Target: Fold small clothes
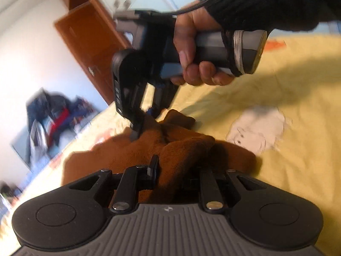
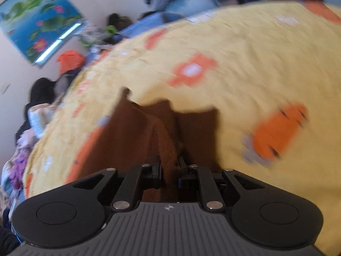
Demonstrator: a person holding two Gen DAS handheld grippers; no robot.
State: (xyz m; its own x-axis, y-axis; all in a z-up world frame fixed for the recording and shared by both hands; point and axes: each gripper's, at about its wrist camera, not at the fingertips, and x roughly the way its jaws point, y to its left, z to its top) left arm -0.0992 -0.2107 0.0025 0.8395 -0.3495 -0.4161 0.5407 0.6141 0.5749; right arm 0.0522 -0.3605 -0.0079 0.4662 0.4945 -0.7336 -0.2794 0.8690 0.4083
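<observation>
A bedroom in a home: a bed under a yellow patterned cover, a wooden wardrobe by the far wall, piled clothes and a pond poster.

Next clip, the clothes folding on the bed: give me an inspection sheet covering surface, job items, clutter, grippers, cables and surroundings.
Surface: yellow bedspread with orange flower prints, wrinkled; a white cartoon print on it.
Job's things: one brown fleecy garment, bunched on the bedspread, not yet folded flat.
Clutter: nothing seen on the bed besides the garment.
Grippers: left gripper shut on a raised fold of the garment; right gripper shut on another ridge of it, held by a hand in a black sleeve.
Cables: one black cable running from the right gripper's body past the wrist.
Surroundings: heaped clothes beside the bed, wooden wardrobe, lotus pond poster.
</observation>
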